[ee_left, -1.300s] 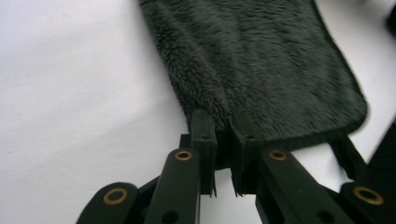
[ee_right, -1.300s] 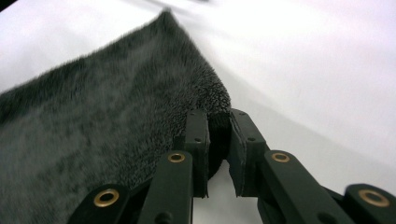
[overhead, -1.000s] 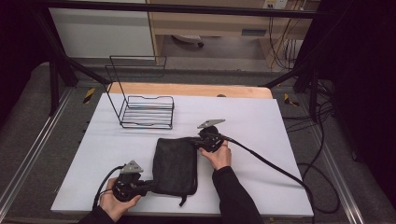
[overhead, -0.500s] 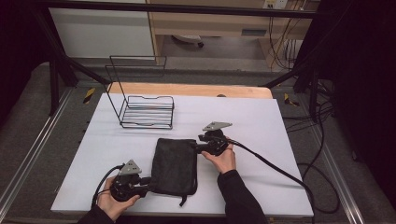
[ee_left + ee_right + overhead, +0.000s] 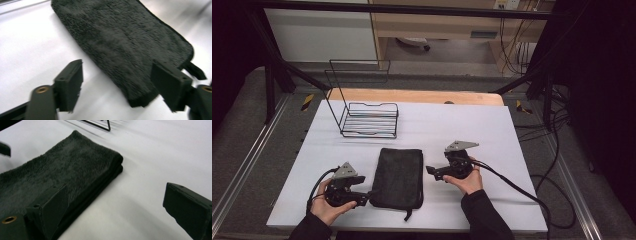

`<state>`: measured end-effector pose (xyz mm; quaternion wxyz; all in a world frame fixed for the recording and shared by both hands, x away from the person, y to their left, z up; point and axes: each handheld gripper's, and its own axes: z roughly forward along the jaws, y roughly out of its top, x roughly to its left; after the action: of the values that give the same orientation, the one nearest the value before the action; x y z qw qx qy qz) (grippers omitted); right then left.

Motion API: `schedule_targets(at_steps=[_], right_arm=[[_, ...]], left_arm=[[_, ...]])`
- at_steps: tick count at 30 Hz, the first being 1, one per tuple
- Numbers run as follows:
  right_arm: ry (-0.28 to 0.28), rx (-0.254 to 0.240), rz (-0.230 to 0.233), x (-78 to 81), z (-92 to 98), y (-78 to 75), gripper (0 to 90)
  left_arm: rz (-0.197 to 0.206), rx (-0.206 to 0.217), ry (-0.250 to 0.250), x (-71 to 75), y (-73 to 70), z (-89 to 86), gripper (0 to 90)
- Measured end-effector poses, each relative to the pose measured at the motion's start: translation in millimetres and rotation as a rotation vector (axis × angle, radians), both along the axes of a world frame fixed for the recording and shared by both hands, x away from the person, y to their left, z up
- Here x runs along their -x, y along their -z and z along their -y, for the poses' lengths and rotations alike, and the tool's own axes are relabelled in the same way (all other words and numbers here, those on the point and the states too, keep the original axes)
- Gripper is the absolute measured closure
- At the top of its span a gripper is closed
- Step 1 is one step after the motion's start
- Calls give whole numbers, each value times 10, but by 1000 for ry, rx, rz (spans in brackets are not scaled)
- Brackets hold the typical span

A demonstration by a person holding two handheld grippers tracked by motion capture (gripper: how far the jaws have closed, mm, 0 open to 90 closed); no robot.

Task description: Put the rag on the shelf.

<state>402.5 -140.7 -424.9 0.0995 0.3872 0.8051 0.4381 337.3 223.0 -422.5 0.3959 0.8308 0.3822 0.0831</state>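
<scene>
Black folded towel lay flat near the worktop's front edge, middle. Left gripper spread wide at its front-left corner, right gripper spread wide beside its right edge. Wire rack stood toward back-left.

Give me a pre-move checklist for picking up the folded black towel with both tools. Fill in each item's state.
1. Left tool open: ok, its jaws stand wide apart in the left gripper view.
2. Right tool open: ok, wide gap in the right gripper view.
3. Folded black towel lying flat on the white table: ok.
4. Left tool lined up on a towel corner: ok, the near corner sits between its jaws.
5. Right tool lined up on the towel edge: not ok, it sits beside the edge with mostly bare table between its jaws.
6. Wire rack clear of the towel: ok, it stands apart, farther back.
</scene>
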Motion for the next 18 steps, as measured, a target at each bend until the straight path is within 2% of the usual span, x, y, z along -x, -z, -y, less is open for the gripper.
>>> schedule_targets(at_steps=[7,14,18], right_arm=[[23,-22,-8,161,223,81,42],[39,-34,-4,235,298,130,29],[46,-43,12,271,322,130,25]], left_arm=[[14,-11,-14,-206,-52,14,93],[33,-50,-46,-460,-143,103,78],[42,-53,-57,-592,-194,160,79]])
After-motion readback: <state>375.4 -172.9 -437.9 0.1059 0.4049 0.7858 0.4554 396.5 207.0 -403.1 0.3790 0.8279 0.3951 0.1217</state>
